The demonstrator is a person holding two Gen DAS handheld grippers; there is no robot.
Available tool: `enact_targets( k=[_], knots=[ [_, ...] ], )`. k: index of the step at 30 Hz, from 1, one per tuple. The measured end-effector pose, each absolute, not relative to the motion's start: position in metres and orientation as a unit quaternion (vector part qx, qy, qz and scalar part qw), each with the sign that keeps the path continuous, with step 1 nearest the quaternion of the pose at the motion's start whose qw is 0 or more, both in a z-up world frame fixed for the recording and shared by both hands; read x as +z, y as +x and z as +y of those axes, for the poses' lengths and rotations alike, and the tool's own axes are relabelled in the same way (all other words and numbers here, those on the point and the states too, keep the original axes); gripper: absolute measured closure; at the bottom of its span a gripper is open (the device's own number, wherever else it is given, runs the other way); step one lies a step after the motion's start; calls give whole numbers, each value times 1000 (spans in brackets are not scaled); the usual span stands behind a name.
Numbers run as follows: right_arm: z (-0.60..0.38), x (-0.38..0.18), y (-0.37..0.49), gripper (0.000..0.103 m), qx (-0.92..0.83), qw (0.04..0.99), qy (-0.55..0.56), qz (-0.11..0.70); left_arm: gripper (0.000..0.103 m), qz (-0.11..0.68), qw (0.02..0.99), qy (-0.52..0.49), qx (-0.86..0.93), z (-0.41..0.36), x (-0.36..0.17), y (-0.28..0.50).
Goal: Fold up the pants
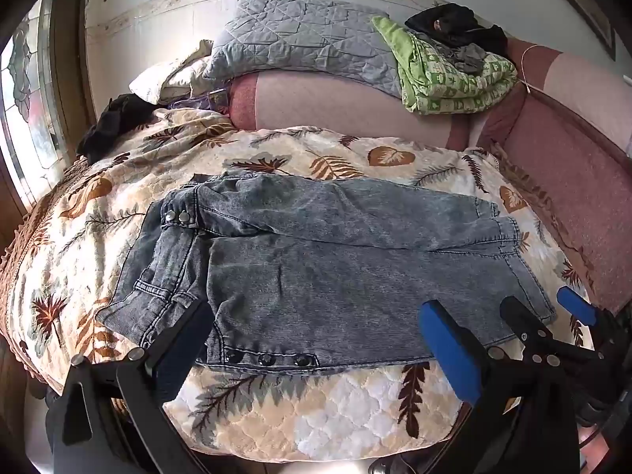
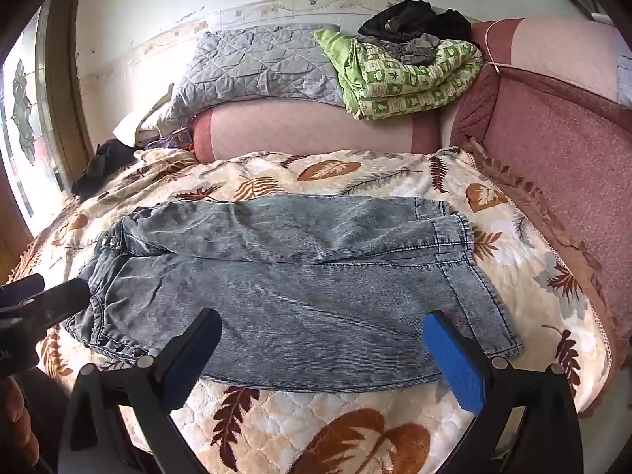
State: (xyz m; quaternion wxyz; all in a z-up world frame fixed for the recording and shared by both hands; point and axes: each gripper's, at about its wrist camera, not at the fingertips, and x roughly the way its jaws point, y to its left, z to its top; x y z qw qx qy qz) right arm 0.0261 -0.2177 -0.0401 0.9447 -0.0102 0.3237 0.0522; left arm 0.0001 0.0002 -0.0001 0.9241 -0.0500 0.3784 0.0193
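A pair of washed grey-blue denim pants [image 1: 316, 260] [image 2: 296, 276] lies flat on the leaf-patterned blanket, one leg laid over the other. The waist with metal snaps is at the left and the hems at the right. My left gripper [image 1: 316, 339] hangs open over the near edge of the pants by the waist, with nothing between its fingers. My right gripper [image 2: 324, 349] is also open and grips nothing, over the near edge towards the hems. It shows in the left wrist view too, as the right gripper [image 1: 549, 312] at the hem corner. Part of the left gripper [image 2: 43, 300] shows at the waist.
The blanket [image 2: 355, 426] covers a bed or sofa seat. Behind it a pink bolster [image 1: 347, 106] carries a grey quilt [image 1: 300, 39], a green blanket [image 1: 446, 75] and dark clothes [image 1: 454, 25]. A black garment [image 1: 110, 122] lies far left by the window. A pink padded side [image 2: 561, 150] rises at the right.
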Motion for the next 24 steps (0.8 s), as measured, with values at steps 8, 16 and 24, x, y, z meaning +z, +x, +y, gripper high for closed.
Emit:
enact_targets(
  k=[8,16,24],
  knots=[
    [-218,-39,27,0,52,945,-10,322,0,375,926,-45,21,0,0,-1],
    [-217,-39,27,0,54,945,-10,323,0,377,925,-48,19,0,-3,2],
    [-214,-39,27,0,55,945,-11,322,0,378,924,-49,20,0,0,0]
  ],
)
